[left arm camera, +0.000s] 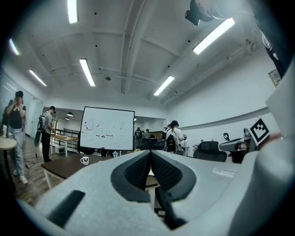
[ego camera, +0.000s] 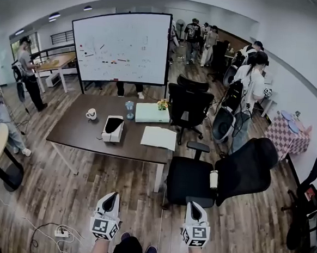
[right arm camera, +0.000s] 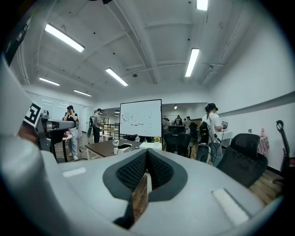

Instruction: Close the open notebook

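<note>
An open notebook with white pages lies flat on the right part of a dark brown table, well ahead of me. My left gripper and right gripper hang low over the wooden floor, far short of the table, both pointing forward. In the left gripper view the left gripper has its jaws pressed together with nothing between them. The right gripper shows its jaws together and empty too. The notebook is hidden behind the jaws in both gripper views.
On the table stand a white mug, a tissue box, a flat white box, a cup and flowers. Black office chairs stand between me and the table's right end. A whiteboard and several people stand beyond. Cables lie on the floor.
</note>
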### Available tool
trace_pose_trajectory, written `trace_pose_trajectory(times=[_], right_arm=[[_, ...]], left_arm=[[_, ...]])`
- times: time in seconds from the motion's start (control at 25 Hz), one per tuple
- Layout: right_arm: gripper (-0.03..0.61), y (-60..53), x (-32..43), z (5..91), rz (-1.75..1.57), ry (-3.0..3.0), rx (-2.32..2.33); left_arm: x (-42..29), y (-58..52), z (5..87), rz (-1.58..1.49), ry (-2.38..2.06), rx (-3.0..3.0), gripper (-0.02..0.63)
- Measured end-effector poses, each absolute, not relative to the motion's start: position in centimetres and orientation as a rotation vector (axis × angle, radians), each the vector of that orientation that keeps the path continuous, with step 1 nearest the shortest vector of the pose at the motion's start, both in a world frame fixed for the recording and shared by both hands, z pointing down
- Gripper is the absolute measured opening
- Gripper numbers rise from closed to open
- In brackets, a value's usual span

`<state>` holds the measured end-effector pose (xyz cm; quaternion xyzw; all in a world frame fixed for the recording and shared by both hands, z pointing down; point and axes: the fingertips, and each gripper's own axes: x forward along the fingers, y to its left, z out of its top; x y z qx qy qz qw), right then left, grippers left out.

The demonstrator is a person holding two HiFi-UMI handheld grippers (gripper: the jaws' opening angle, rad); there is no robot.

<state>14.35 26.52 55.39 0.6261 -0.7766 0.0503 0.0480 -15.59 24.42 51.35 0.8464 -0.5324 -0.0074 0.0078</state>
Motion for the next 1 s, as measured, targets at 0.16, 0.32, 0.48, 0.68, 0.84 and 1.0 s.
trace_pose_trajectory(times=[0.16, 0.32, 0.48, 0.68, 0.84, 1.0], right_arm=[[0.002, 25.9, 15.1, 55.7, 0.179, -2.37, 1.909], [-0.002, 24.0, 15.4, 56.7, 0.169, -2.357, 1.905], [-0.003, 21.4, 15.7, 56.8, 0.138, -2.341, 1.912], [-0.005, 18.2, 16.5, 56.9, 0.162, -2.318, 1.946], [-0.005, 15.6, 16.2, 57.1, 0.13, -2.298, 1.934], [-0.005, 13.3, 16.0, 57.1, 0.139, -2.284, 1.94]], left_arm=[[-14.3, 23.4, 51.1, -0.045, -1.679, 2.648, -0.003], [-14.1, 21.1, 52.1, -0.036, -1.679, 2.634, -0.002], [-14.4, 18.3, 52.2, -0.024, -1.689, 2.643, -0.002], [-14.1, 15.0, 51.9, -0.039, -1.675, 2.652, 0.0], [-14.4, 12.2, 52.1, -0.021, -1.675, 2.661, 0.0], [-14.5, 9.8, 52.3, -0.018, -1.665, 2.665, 0.0]])
